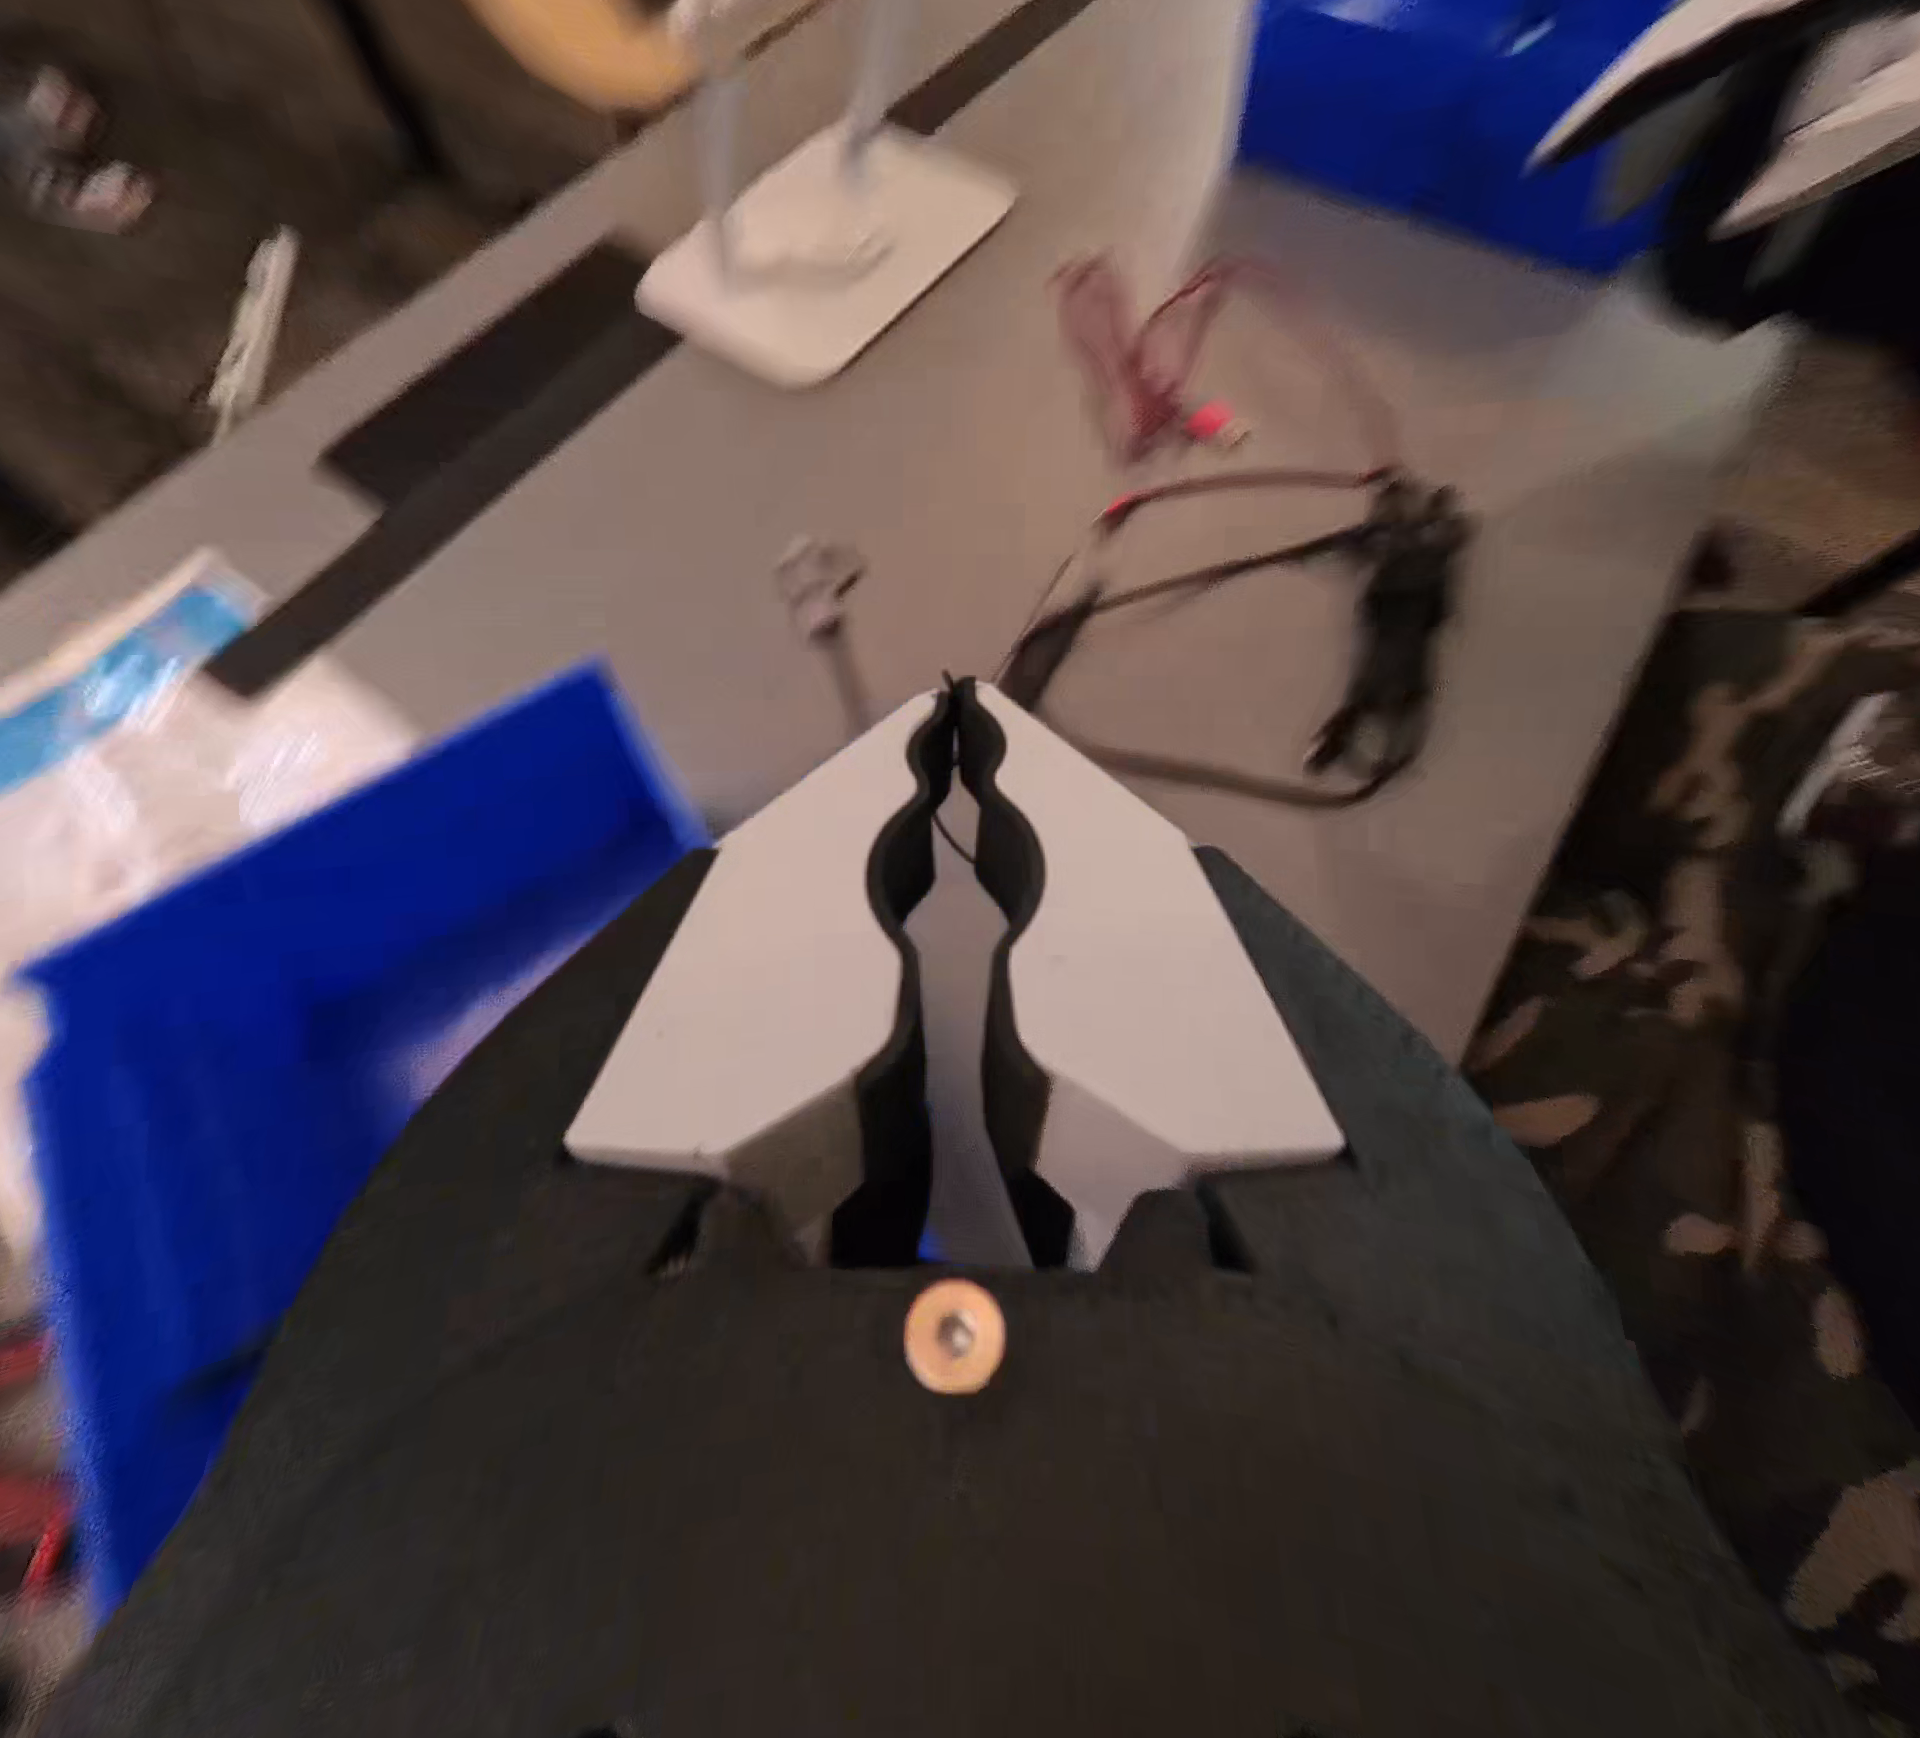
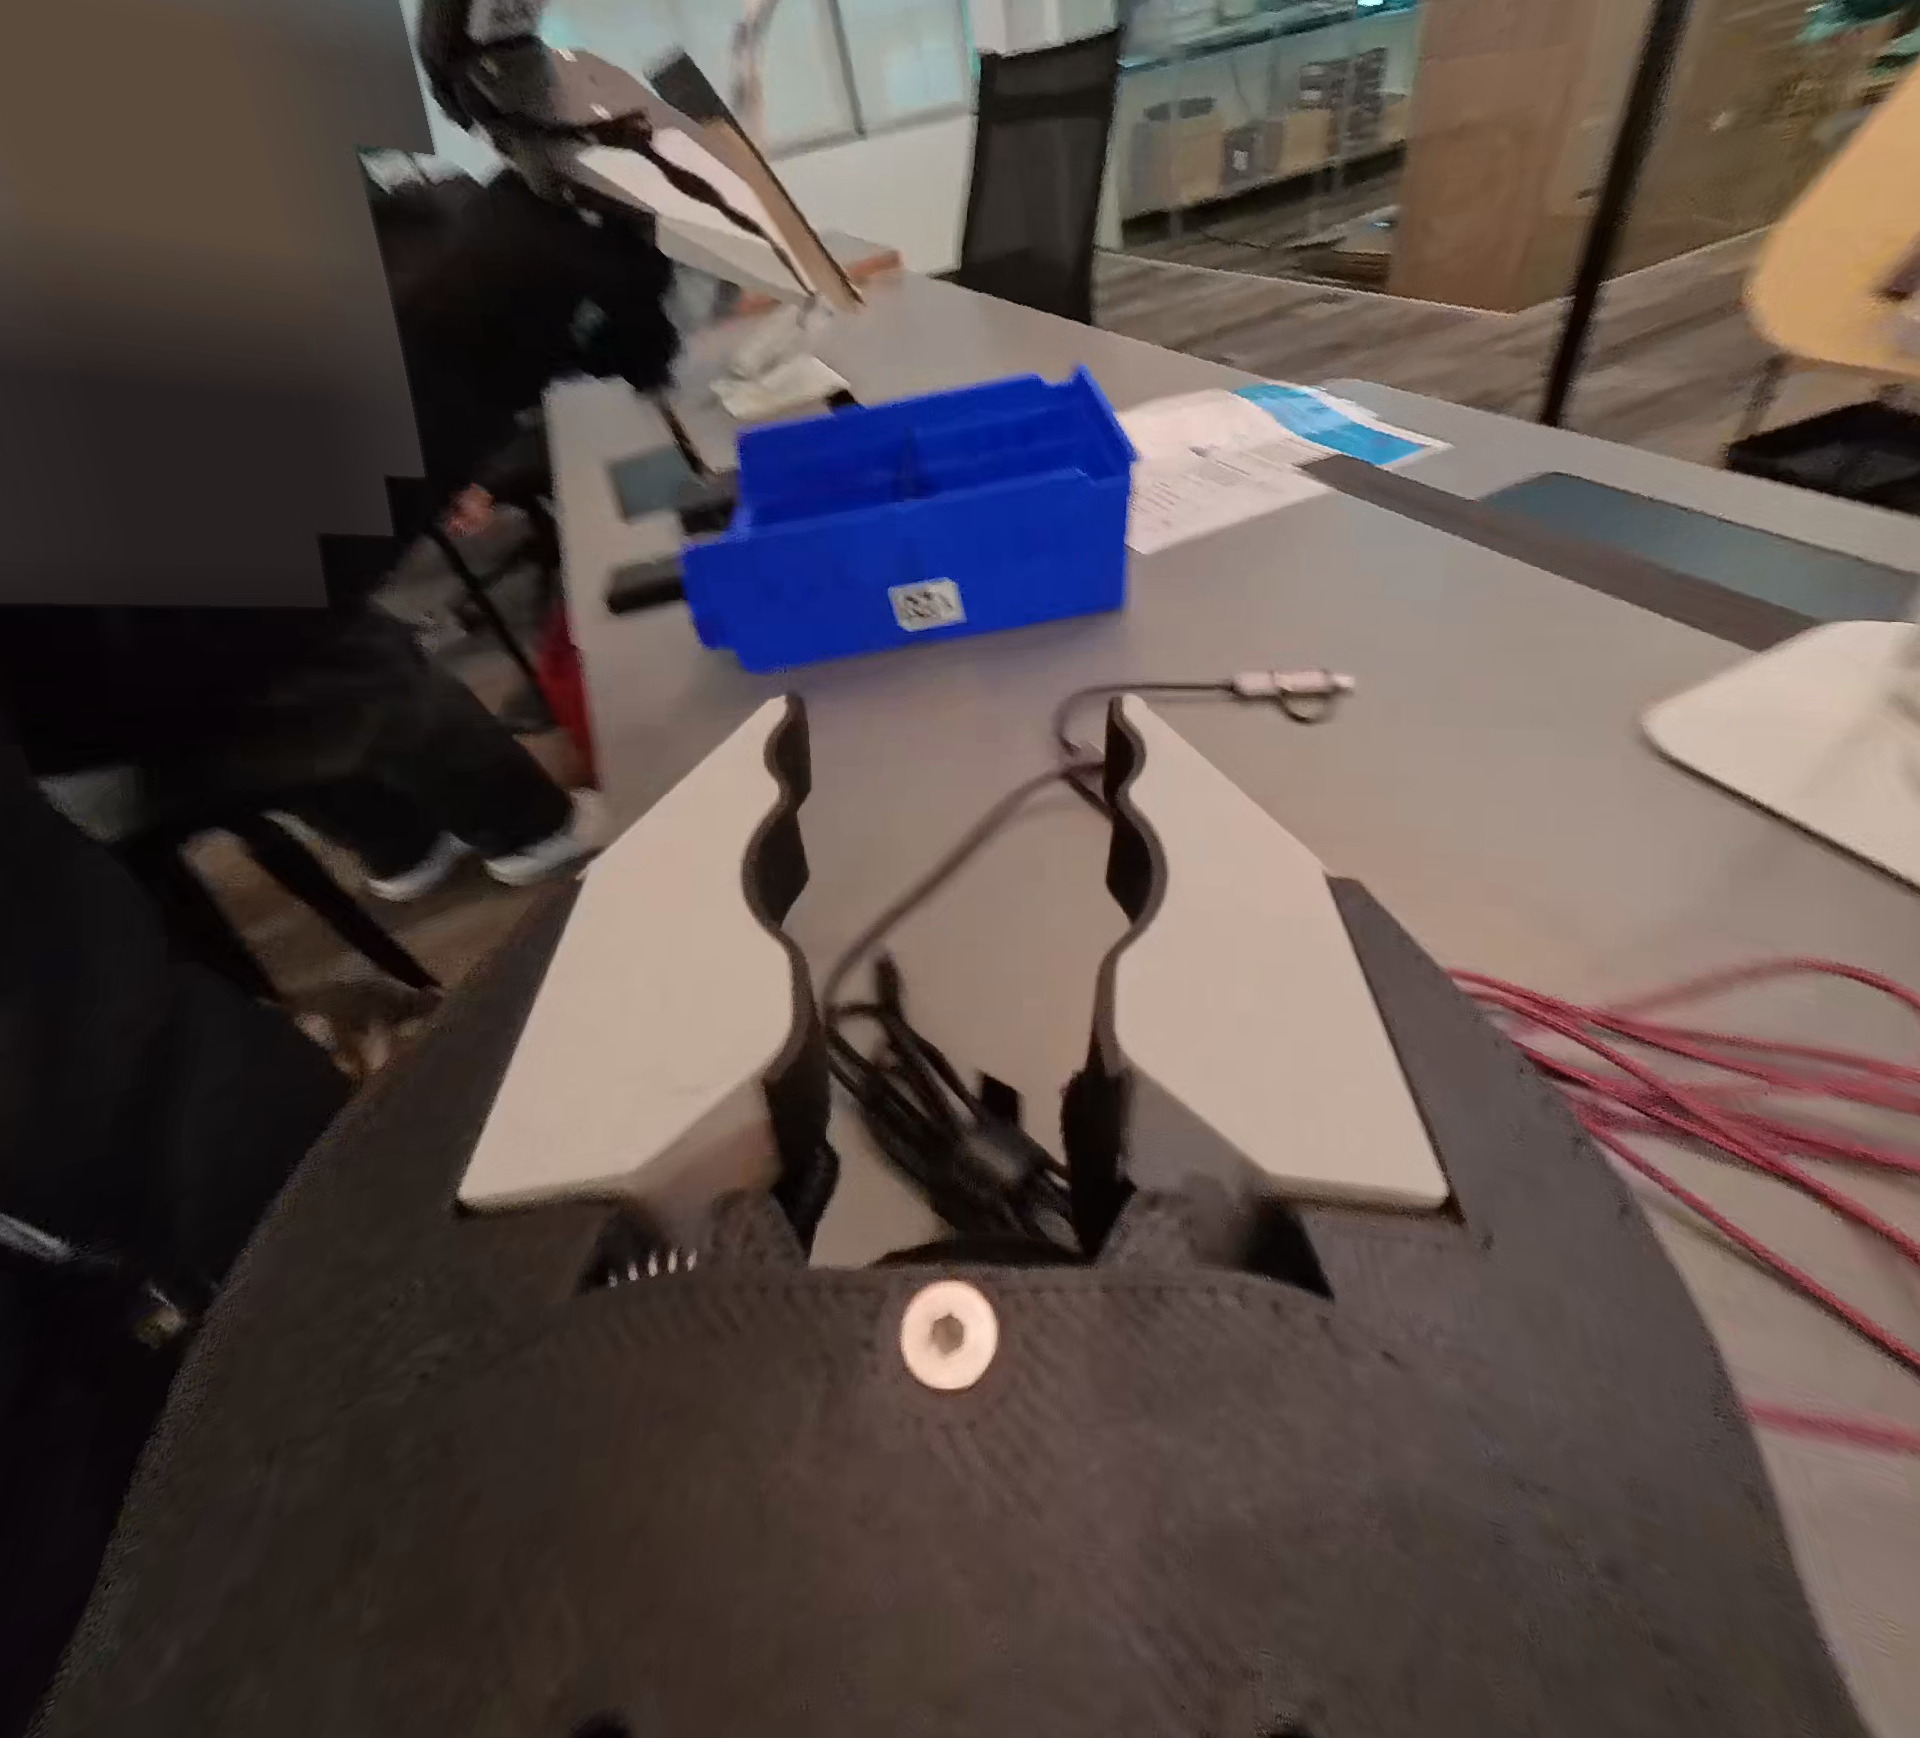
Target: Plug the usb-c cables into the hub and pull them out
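Left wrist view showed our left gripper [image 1: 956, 701] pinched closed on nothing; our right gripper [image 2: 951, 722] gaped wide over black cables [image 2: 935, 1106] near the worktop [image 2: 1455, 753] edge.

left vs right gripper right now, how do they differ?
The left gripper has its jaws closed, tips meeting; the right gripper has its jaws wide apart. The left holds nothing clearly visible; the right frames a black cable bundle on the grey table without gripping it. Both have white fingers on black bodies.
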